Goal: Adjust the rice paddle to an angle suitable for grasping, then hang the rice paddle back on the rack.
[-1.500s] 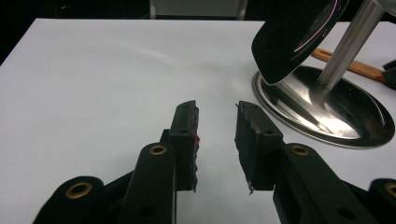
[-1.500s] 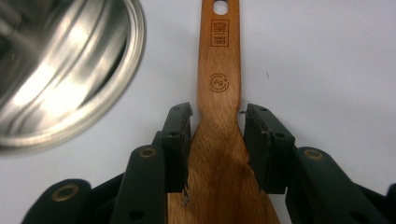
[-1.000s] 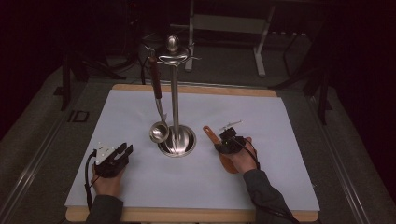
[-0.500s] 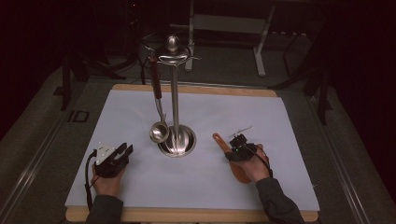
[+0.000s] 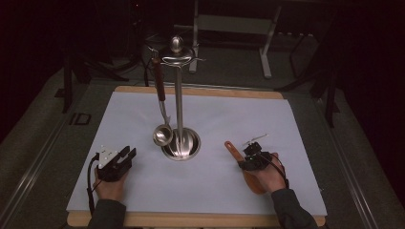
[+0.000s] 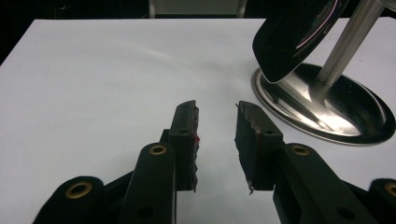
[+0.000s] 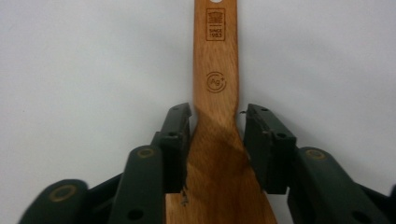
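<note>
A wooden spatula (image 7: pixel 216 93) lies flat on the white mat, its handle pointing away from the person; in the high view its handle end (image 5: pixel 231 148) shows to the right of the stand. My right gripper (image 7: pixel 217 116) straddles its neck. Its jaws have just been opening, and a thin gap shows beside the wood. In the high view the right gripper (image 5: pixel 251 153) sits over the spatula. My left gripper (image 6: pixel 216 116) rests open on the mat with nothing between its fingers, at the front left (image 5: pixel 125 156).
A steel utensil stand (image 5: pixel 178 95) rises from a round base (image 5: pixel 181 146) at the mat's middle. A ladle (image 5: pixel 162 134) with a dark handle hangs from its top hook. The white mat (image 5: pixel 229 109) covers a wooden board with edges all round.
My right gripper has moved right and toward the front edge, and the spatula has shifted with it. The left gripper has stayed put.
</note>
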Tool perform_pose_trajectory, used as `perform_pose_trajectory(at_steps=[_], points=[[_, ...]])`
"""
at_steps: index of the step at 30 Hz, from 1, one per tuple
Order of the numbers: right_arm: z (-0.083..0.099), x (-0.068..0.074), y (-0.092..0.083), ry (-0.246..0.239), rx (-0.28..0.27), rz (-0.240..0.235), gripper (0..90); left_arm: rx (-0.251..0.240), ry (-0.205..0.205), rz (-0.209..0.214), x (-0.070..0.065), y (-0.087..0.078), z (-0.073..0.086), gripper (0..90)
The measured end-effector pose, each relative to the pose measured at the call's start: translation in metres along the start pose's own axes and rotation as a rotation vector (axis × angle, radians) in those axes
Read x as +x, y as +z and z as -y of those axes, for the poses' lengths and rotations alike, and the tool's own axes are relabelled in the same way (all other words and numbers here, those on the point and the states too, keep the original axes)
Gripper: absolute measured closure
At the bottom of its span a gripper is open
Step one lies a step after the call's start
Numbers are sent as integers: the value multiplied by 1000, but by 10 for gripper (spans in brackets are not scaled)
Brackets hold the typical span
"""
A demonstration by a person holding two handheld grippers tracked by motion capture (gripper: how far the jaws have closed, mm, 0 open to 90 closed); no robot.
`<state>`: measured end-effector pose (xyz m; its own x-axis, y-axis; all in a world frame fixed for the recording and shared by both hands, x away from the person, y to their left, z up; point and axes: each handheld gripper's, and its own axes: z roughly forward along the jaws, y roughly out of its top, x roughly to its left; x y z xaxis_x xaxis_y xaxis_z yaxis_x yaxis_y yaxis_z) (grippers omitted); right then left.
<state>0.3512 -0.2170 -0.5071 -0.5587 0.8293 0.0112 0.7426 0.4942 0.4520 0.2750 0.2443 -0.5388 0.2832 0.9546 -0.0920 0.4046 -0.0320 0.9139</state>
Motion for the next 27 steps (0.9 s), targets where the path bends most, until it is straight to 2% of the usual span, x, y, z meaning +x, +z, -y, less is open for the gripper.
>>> perform_pose_trajectory(at_steps=[4, 6, 13, 16, 24, 27], points=[[-1, -1, -3, 11, -23, -11, 578, 6, 2, -1, 0, 0, 0, 691], [-4, -1, -7, 1, -50, -19, 574, 8, 7, -3, 0, 1, 0, 691], [-13, 3, -14, -38, -56, -24, 574, 6, 7, -2, -1, 1, 0, 689], [-17, 4, -15, -56, -41, -13, 574, 6, 6, -1, 0, 1, 0, 689], [-33, 6, -7, -144, 66, -34, 583, 8, 8, -3, -1, 1, 0, 689], [-36, 6, -1, -160, 102, -29, 592, 6, 8, -3, -1, 1, 0, 688]])
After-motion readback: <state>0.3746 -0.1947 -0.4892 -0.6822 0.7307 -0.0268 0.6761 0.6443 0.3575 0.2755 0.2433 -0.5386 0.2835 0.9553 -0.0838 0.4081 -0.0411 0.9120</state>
